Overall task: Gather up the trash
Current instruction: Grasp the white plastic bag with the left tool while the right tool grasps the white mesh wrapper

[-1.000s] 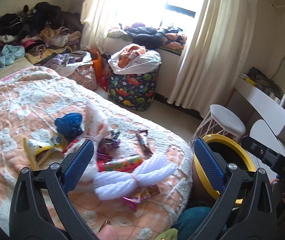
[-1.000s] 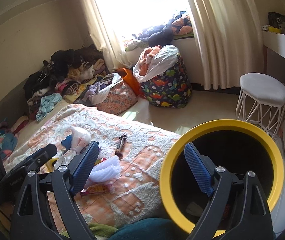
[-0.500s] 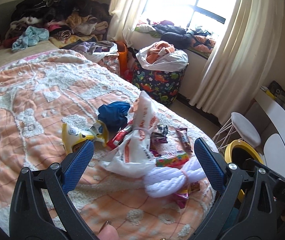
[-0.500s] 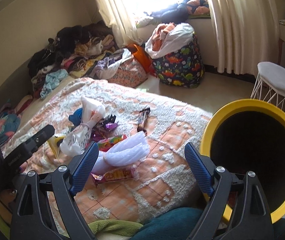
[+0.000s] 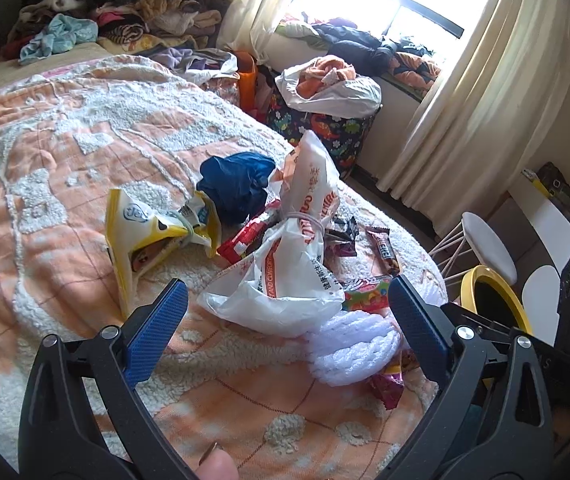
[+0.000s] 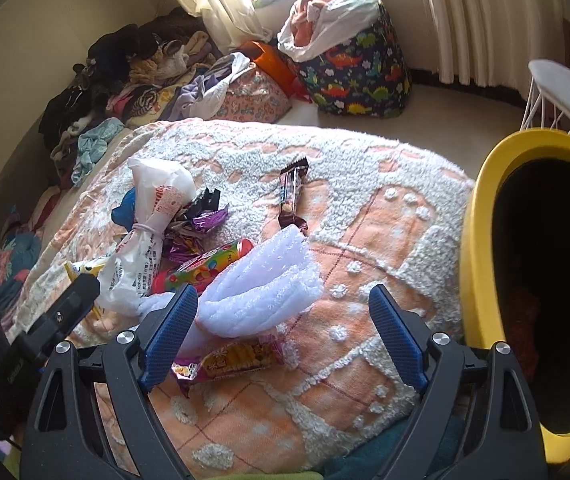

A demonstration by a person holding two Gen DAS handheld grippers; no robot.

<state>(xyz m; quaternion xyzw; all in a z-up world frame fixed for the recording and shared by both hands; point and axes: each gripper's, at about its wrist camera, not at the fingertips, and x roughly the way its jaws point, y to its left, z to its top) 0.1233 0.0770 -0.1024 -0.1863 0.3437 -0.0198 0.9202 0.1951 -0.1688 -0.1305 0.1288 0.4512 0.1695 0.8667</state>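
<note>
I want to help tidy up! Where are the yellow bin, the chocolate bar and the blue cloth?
Yellow bin (image 6: 481, 216): right wrist view, left rim.
Chocolate bar (image 6: 290, 196): right wrist view, wrapper's middle.
Blue cloth (image 5: 237, 184): left wrist view, its middle.

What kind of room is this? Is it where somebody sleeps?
Most likely a bedroom. A bed with an orange and white blanket fills most of the view, clothes are piled against the wall, and a curtained window sits behind. Snack wrappers litter the bed.

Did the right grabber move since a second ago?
Yes. The right gripper swung from over the yellow bin toward the white foam on the bed.
</note>
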